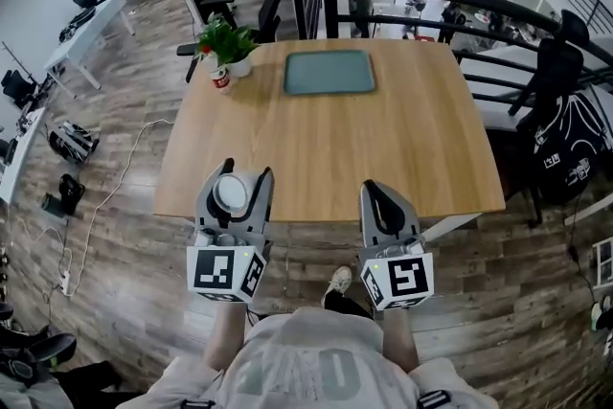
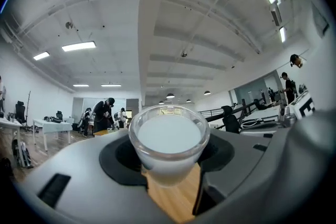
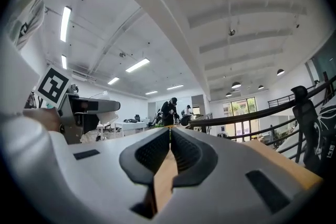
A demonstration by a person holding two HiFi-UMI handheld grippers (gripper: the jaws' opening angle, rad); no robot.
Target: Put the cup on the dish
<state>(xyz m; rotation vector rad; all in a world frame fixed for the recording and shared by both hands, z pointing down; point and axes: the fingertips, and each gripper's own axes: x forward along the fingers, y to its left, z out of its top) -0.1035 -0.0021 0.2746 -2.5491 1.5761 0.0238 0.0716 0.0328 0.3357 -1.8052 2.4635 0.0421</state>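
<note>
Head view: wooden table (image 1: 326,139) across the centre, office floor on all sides. Grey-green rectangular dish (image 1: 329,72) flat on the table near the far edge, slightly left of the middle. Left gripper (image 1: 239,179) at the near left edge of the table, pointing toward the far side; jaws set roughly a cup's width apart, dark pads pressed against both sides of the cup. Right gripper (image 1: 375,192) at the near edge, to the right and apart from the left one; jaws brought fully together, nothing between them. Potted plant (image 1: 228,45) at the far left corner, just left of the dish. Cup (image 1: 231,193) clear-walled, white inside, clamped in the left gripper at the near left edge, well apart from the dish. Left gripper view: cup (image 2: 169,139) seated between the pads, round rim toward the camera.
</note>
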